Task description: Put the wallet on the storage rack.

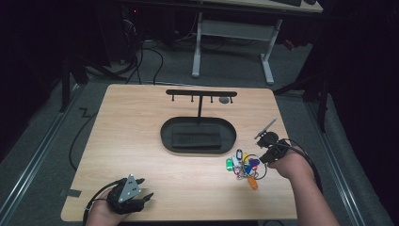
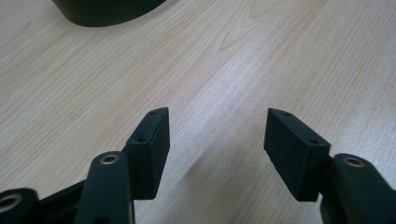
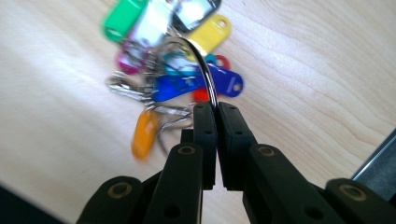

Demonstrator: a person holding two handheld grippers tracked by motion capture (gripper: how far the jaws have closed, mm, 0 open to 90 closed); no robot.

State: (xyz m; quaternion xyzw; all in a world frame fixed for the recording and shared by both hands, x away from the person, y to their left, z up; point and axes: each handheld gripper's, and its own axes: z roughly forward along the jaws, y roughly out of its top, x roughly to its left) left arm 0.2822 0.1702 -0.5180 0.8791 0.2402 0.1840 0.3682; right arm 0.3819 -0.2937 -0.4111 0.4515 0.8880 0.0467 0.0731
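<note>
A bunch of keys with several coloured tags (image 1: 244, 165) lies on the wooden table (image 1: 141, 141), right of centre near the front. My right gripper (image 1: 262, 159) is at its right side. In the right gripper view the jaws (image 3: 216, 108) are shut on the large dark wire ring (image 3: 208, 70) that carries the tags, which hang blurred beyond the tips. My left gripper (image 1: 146, 189) rests low at the front left corner. Its jaws (image 2: 215, 121) are open with only bare wood between them.
A black oval tray (image 1: 164, 134) sits mid-table, with a T-shaped hook rack (image 1: 201, 92) rising behind it; the tray's edge (image 2: 107, 11) shows ahead of the left gripper. A small grey disc (image 1: 224, 100) lies by the rack. The table's right edge (image 3: 373, 158) is close to the right gripper.
</note>
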